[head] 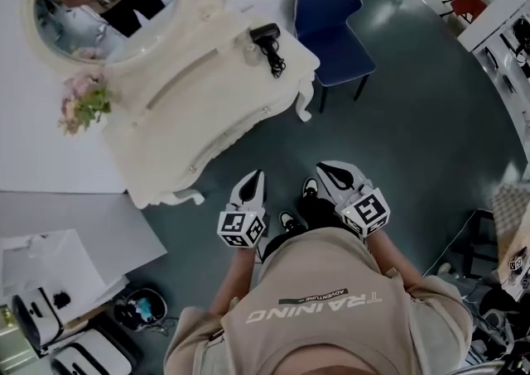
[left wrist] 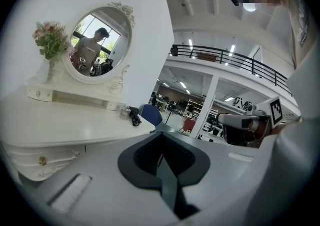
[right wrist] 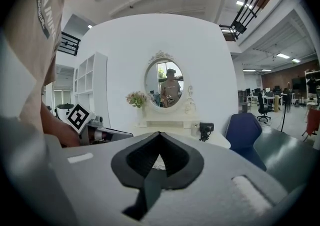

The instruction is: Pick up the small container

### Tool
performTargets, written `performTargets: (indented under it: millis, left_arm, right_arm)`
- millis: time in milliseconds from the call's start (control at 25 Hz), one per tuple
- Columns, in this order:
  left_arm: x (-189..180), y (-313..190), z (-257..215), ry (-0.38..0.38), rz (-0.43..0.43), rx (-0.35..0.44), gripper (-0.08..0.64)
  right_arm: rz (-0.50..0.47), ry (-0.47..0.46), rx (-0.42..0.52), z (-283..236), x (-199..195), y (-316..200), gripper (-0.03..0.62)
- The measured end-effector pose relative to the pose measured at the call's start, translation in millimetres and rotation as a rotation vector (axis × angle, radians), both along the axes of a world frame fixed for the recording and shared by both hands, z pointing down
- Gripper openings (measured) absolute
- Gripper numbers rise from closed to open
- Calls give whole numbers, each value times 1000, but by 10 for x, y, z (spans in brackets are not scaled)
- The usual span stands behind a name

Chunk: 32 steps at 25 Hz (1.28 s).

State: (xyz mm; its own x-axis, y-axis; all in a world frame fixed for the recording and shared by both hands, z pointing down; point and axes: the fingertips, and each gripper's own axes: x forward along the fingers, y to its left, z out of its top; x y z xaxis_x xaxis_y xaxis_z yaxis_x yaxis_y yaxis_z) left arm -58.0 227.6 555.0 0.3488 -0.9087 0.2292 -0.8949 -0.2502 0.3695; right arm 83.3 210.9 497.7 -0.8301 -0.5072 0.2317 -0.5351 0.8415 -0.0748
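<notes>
L hand-held gripper (head: 255, 176): jaws closed tight, empty. R hand-held gripper (head: 328, 168): closed, empty, at L's 3 o'clock. Both over floor (head: 397, 117). Task item, small container (head: 251, 52): on counter (head: 199, 92), 12 o'clock of L, just beside hair dryer (head: 267, 34). Mirror (head: 103, 1) 10 o'clock; chair (head: 331, 26) 1 o'clock.

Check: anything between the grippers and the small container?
Nothing visible. Only bare grey floor separates the left gripper and right gripper from the white dressing table; the small pale container stands on it, beside a black hair dryer.
</notes>
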Motion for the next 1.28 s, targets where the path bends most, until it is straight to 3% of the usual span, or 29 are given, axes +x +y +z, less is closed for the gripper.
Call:
performTargets:
  millis: [200,440,640,840,1280]
  left_arm:
    - [-110,-432,-141,-16,-41,0,12]
    - [-170,-1009,-407,-100,-58,48,12]
    - [-266,-1332,-565,-121,-124,59,12]
    - [-295,-1520,-513,-125,-165,38,12]
    - [-320,-2000,-329,-103,-104,8,12]
  right_arm:
    - [-34,-26,5,-23,-100,-501,3]
    - [-76,-81,24,-79,-208,-1128,3]
    - [-111,-90,-16,10,-163,-1440,3]
    - [-163,-72,2,58,-186,-1656,3]
    - [-117,-47,-30,218,-260,-2034,3]
